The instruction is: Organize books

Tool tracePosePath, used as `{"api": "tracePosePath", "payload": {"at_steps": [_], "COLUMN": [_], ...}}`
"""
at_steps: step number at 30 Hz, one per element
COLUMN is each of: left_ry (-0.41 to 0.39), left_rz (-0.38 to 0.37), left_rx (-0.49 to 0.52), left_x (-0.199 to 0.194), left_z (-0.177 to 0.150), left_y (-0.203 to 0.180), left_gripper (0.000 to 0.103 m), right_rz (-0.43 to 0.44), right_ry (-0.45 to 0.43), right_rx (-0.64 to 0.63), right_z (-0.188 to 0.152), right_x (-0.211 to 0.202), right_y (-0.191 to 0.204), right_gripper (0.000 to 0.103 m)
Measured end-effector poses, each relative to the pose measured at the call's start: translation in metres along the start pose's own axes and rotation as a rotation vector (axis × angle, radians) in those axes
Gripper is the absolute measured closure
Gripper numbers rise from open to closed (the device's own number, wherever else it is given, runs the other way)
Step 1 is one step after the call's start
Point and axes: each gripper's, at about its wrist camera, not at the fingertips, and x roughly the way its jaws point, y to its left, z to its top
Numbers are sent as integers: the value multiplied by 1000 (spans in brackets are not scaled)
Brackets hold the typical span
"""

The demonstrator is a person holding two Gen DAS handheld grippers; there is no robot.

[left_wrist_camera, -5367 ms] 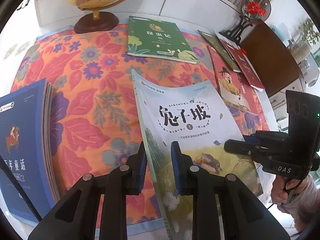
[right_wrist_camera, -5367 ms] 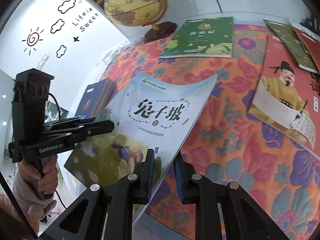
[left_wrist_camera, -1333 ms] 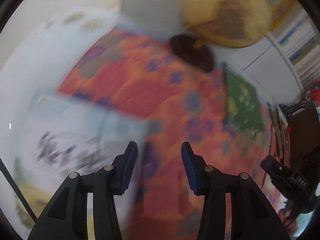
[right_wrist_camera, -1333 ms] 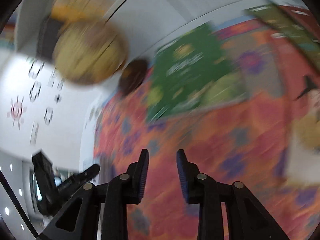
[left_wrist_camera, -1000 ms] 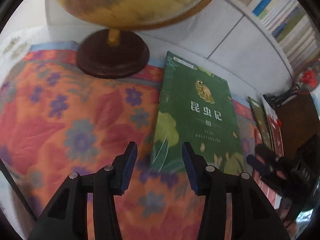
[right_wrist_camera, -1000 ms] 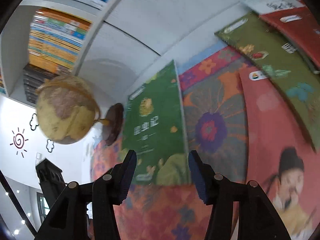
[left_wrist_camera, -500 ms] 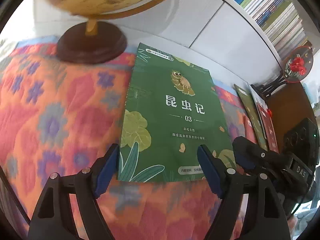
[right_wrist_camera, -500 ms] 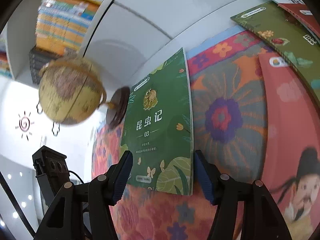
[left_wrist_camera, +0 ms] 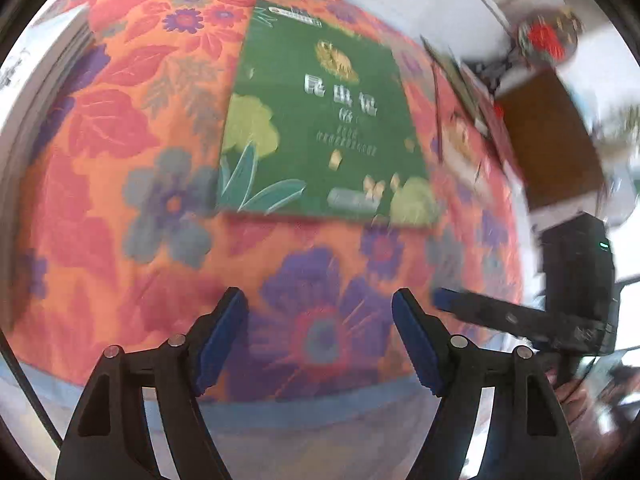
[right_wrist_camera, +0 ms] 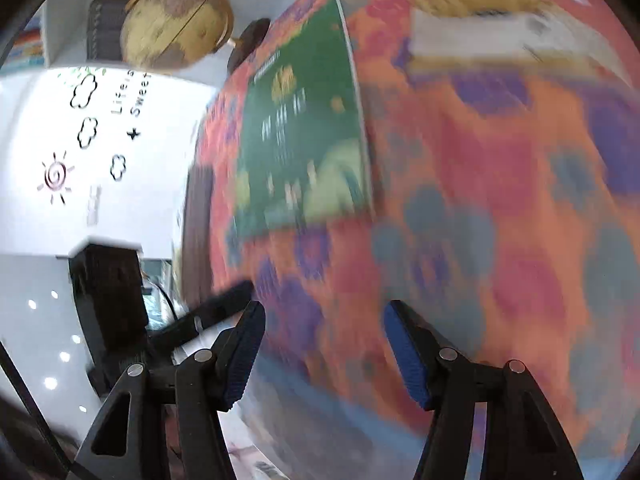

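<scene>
A green book [left_wrist_camera: 320,120] lies flat on the flowered tablecloth [left_wrist_camera: 120,128], well ahead of both grippers; it also shows blurred in the right wrist view [right_wrist_camera: 304,140]. My left gripper [left_wrist_camera: 320,332] hovers over the cloth near the table's front edge. Its jaws stand wide and are closing slightly, with nothing between them. My right gripper [right_wrist_camera: 324,344] is open over the cloth, also empty. The right gripper [left_wrist_camera: 516,316] shows at the left view's right side, held by a hand [left_wrist_camera: 568,396]. The left gripper [right_wrist_camera: 208,312] appears at the right view's left side.
A globe [right_wrist_camera: 176,24] stands at the back left. A red book with a robed figure [right_wrist_camera: 500,12] lies to the right of the green one, and more books [left_wrist_camera: 464,80] beyond it. A dark wooden cabinet [left_wrist_camera: 548,140] stands past the table's right end.
Both grippers have drawn back from the green book to the table's near edge. Their jaws are wider than a second ago. The pale blue book held earlier is gone from both.
</scene>
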Motion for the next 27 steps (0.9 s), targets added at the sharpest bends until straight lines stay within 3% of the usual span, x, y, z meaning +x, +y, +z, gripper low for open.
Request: {"api": "tracePosePath", "payload": {"at_steps": [4,7,8,9,10,12,16,22,27], "left_ry": [1,-23,-17,-20,-24,-28,-29,-42,-22], "left_rz": [-5,117,94,71,62,51,76,-15,-79], "left_rx": [-9,-8,-25,-46,-75,-106,-42,-7,29], "left_x": [-4,-2,-1,-1,0,6,16,25,28], "left_z": [25,54,65,70,79,95,117,143,147], "left_y": [24,38,42,46,48,48,39,31,32], "left_gripper": [31,31,27,22,22,22,21,20,2], "right_rz": [-72,-100,-37,15,55,42,-21,-21,39], "right_ry": [-67,-103,-81,-63,-47,-66,-87,-83,-67], "right_rx": [-19,-42,-37,-27,-15,-14,-94,-139,-154], "right_z": [5,36,50,59,66,79,95,119,128], "right_x": [-13,-13,-10,-9,-7,-4,3,13,16], "right_y": [-2,-7,-9,-11,-12,-8,8,12,11], "right_gripper": [43,39,33,13,3,3,0,0,0]}}
